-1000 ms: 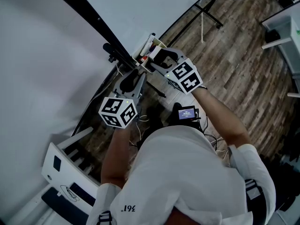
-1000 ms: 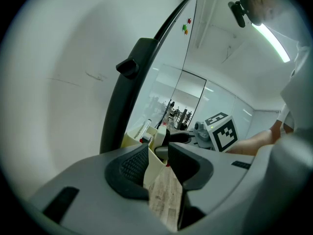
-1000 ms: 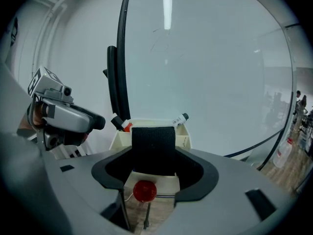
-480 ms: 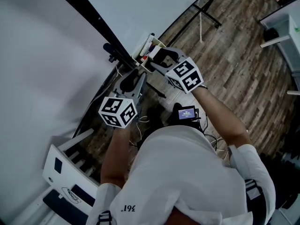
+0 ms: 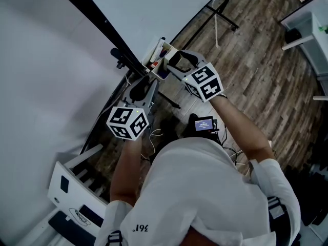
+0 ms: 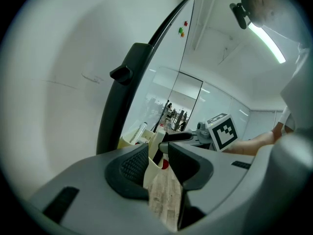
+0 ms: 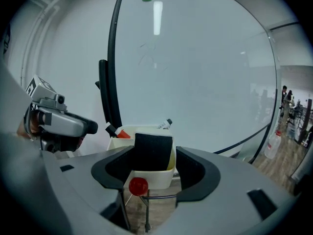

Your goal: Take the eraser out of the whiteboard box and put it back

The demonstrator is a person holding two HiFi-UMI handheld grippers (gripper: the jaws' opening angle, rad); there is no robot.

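Observation:
The black eraser (image 7: 153, 152) stands in the cream whiteboard box (image 7: 146, 178), its lower part behind the box's front wall. My right gripper (image 7: 154, 155) has a jaw against each side of the eraser and is shut on it. In the head view that gripper (image 5: 173, 61) reaches the box (image 5: 155, 54) from the right. My left gripper (image 6: 159, 161) is shut on a cream side wall of the box (image 6: 132, 140), and in the head view it (image 5: 147, 82) comes in from below. Markers (image 7: 117, 131) lie at the back of the box.
The whiteboard (image 5: 154, 9) with its black frame bar (image 5: 102, 27) rises just behind the box. A red ball (image 7: 138, 185) on a thin metal rod sits under the box. A small screen device (image 5: 204, 123) hangs at the person's chest. A white rack (image 5: 66, 183) stands lower left on the wooden floor.
Both grippers sit slightly further up towards the box in the head view. Their grips look the same.

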